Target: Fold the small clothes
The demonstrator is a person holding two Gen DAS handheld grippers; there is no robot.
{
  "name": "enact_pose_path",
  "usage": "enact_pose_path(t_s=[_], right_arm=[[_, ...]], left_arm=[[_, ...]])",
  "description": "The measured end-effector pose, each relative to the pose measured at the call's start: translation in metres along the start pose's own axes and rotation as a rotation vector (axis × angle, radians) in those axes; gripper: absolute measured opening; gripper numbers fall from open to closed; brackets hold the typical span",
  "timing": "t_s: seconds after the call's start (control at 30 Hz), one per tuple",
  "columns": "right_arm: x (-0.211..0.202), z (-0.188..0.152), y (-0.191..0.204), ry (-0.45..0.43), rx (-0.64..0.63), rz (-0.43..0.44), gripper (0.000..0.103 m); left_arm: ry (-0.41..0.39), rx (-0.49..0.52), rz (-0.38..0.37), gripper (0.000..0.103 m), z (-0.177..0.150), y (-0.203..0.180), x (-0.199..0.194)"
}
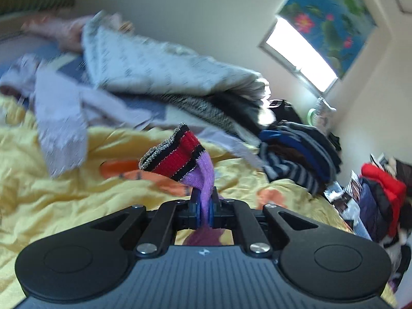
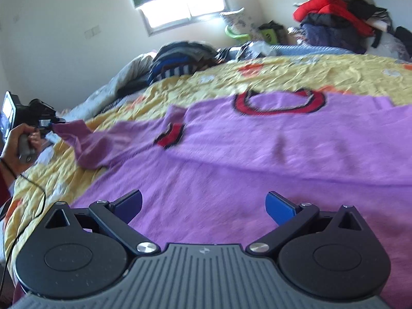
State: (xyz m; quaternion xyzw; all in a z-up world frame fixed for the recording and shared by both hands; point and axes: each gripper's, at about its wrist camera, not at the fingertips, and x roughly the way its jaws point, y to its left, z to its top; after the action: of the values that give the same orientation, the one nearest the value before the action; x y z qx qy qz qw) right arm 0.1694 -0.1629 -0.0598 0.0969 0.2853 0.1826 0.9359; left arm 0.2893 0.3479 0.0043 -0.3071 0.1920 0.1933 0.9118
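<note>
A purple sweater (image 2: 231, 159) with a red collar (image 2: 279, 103) edged in black, and a red cuff (image 1: 177, 152) striped black with glittery grey trim. A yellow bedsheet (image 2: 309, 74) with orange patches. A blue window blind (image 1: 332, 18) printed with pink flowers.

Sweater (image 2: 231, 159) flat on bedspread (image 2: 283, 77); clothes pile (image 2: 177, 59) behind.

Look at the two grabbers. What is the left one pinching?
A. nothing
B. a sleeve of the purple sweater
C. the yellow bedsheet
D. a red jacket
B: the left gripper is shut on the purple sweater's sleeve, whose red-and-black cuff sticks out past its tips.
</note>
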Motion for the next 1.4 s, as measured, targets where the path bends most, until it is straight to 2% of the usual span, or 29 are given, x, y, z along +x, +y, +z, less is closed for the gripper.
enact_pose_path(t_s=[0.2, 0.3, 0.47, 0.57, 0.8, 1.13, 1.4], right_arm=[[-0.017, 0.008, -0.025, -0.044, 0.05, -0.055, 0.102], [-0.023, 0.008, -0.034, -0.054, 0.076, -0.072, 0.102], [-0.032, 0.007, -0.043, -0.066, 0.084, -0.084, 0.102], [-0.036, 0.006, -0.046, -0.074, 0.085, -0.09, 0.102], [-0.048, 0.002, -0.061, -0.078, 0.103, -0.116, 0.102], [-0.054, -0.008, -0.078, -0.07, 0.12, -0.146, 0.102], [-0.059, -0.01, -0.08, -0.076, 0.127, -0.145, 0.102]], left_arm=[[-0.054, 0.211, -0.098, 0.006, -0.03, -0.076, -0.034], [-0.053, 0.321, -0.147, 0.006, -0.052, -0.114, -0.045], [-0.081, 0.509, -0.178, 0.006, -0.097, -0.169, -0.063], [-0.086, 0.584, -0.193, 0.006, -0.121, -0.194, -0.07], [-0.05, 0.687, -0.208, 0.006, -0.164, -0.227, -0.076], [-0.017, 0.742, -0.203, 0.006, -0.191, -0.248, -0.079], [-0.021, 0.798, -0.223, 0.006, -0.213, -0.27, -0.093]])
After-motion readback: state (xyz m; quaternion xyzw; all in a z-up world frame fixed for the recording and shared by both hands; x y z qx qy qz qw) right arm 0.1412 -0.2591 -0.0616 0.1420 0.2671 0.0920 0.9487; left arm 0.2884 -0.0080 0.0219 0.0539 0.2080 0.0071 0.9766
